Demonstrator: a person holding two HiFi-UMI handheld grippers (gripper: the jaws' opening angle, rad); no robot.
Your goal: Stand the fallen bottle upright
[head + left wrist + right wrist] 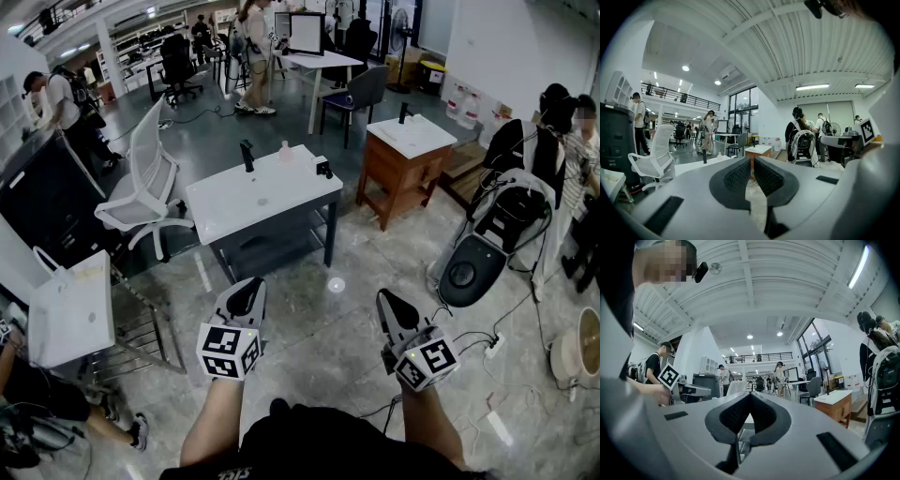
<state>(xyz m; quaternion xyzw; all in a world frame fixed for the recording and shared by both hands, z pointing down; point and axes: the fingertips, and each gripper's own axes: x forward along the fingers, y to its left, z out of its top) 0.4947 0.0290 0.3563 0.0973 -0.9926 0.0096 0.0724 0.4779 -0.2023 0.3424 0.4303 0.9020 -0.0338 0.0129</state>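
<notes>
The left hand-held gripper is held low in the head view, over the pale stone floor; in the left gripper view its 2 dark ribbed jaws stand a narrow slit apart with only floor showing between them. The right hand-held gripper is held beside it, well apart from it, at about the same height; in the right gripper view its jaw tips meet, closed on nothing. Each has a marker cube at its rear, and a bare forearm leads back from each to the person's dark shirt.

Ahead of both, well apart from them, stands a white desk on dark legs; on its far part sit 3 things: a dark upright object at the left, a small pale bottle just right of it, and a small dark object near the right edge. At this range the small pale bottle looks upright; what the small dark object is cannot be told.

Left of the desk is a white office chair; right of it is a wooden cabinet with a white top; several people stand further back in the hall.
</notes>
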